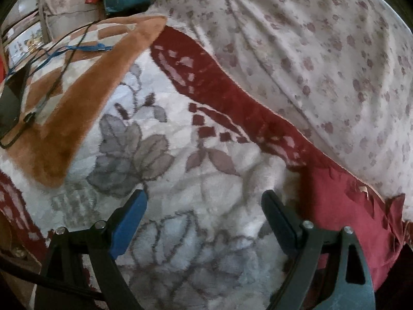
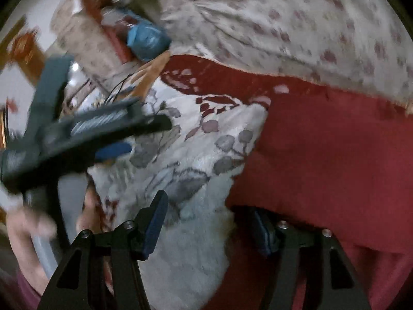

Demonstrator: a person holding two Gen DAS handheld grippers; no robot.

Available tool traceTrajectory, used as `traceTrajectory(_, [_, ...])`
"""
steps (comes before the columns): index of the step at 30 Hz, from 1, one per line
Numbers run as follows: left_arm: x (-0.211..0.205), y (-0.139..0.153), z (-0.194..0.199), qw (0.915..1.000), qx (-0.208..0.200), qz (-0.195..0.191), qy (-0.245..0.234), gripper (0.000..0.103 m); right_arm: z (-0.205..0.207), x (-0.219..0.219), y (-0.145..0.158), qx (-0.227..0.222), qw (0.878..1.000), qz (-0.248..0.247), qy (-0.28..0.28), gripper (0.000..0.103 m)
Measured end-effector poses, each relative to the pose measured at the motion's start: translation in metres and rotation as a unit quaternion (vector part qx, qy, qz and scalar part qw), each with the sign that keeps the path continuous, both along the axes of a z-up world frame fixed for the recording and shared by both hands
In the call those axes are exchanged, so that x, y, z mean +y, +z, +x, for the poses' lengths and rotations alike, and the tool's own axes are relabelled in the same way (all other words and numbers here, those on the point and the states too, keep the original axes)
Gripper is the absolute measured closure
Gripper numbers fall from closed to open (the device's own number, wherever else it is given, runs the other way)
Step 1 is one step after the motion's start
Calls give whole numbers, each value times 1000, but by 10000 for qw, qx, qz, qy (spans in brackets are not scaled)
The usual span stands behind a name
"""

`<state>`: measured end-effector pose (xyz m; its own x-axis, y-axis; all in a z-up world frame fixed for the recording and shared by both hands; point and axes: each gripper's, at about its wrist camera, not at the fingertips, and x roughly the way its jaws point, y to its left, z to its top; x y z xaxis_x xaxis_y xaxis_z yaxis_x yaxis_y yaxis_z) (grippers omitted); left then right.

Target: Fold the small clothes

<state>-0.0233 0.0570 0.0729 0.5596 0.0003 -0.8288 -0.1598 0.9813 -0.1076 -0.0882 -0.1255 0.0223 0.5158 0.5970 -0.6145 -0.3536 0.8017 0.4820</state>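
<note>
A floral bedsheet [image 1: 322, 51] covered the bed, with a white plush blanket [image 1: 206, 180], flower-patterned and red-bordered, spread over it. A dark red garment [image 2: 335, 155] lay on the blanket's right side, touching the sheet's edge. The left tongs [image 1: 204, 206] hung wide open above the blanket, gripping nothing. The right tongs [image 2: 209, 219] stood open, pads clear, at the garment's near edge
</note>
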Motion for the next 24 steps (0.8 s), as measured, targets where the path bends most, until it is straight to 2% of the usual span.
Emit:
traceTrajectory(1, [-4,0,0,10000,-1,31,-65,14,-3,-3,1,65,9999,74,31,37])
traceTrajectory(3, [-13,0,-2,9997,-23,114,-211,13,-12,-14,0,463,9976,463,206,37])
traceTrajectory(7, [-31,3,-8,9984,-163,111,-533,13,-37,-41,10,626,9977,259,38,36])
traceTrajectory(8, [-35,3,-9,9978,-185,100,-621,13,-42,-56,16,674,9975,176,-149,36])
traceTrajectory(11, [-54,1,-11,9951,-196,154,-954,13,-53,-106,35,582,9941,-190,-891,24])
traceTrajectory(12, [-61,-1,-12,9943,-186,175,-1037,13,-57,-133,45,496,9868,-615,-1413,20])
traceTrajectory(14, [-71,-6,-11,9929,-96,185,-1173,13,-60,-172,55,357,9697,-1177,-2112,19])
traceTrajectory(15, [-76,-11,-10,9921,18,214,-1236,13,-60,-201,58,313,9528,-1525,-2605,19])
traceTrajectory(17, [-82,-20,-8,9914,211,305,-1255,13,-54,-236,53,376,9273,-2003,-3141,19])
traceTrajectory(18, [-85,-27,-7,9910,316,409,-1232,13,-45,-256,43,566,9136,-2298,-3306,20])
traceTrajectory(19, [-87,-32,-7,9907,364,484,-1219,13,-38,-268,31,759,9083,-2435,-3315,26])
traceTrajectory(20, [-89,-35,-6,9903,403,543,-1215,13,-35,-275,22,907,9079,-2467,-3267,38])
traceTrajectory(21, [-89,-37,-6,9900,427,573,-1218,13,-29,-281,9,1141,9102,-2446,-3142,74])
traceTrajectory(22, [-90,-39,-6,9899,449,596,-1206,12,-27,-283,0,1306,9145,-2358,-3017,92])
traceTrajectory(24, [-91,-38,-6,9901,441,638,-1171,10,-30,-284,5,1058,9174,-2274,-3091,92])
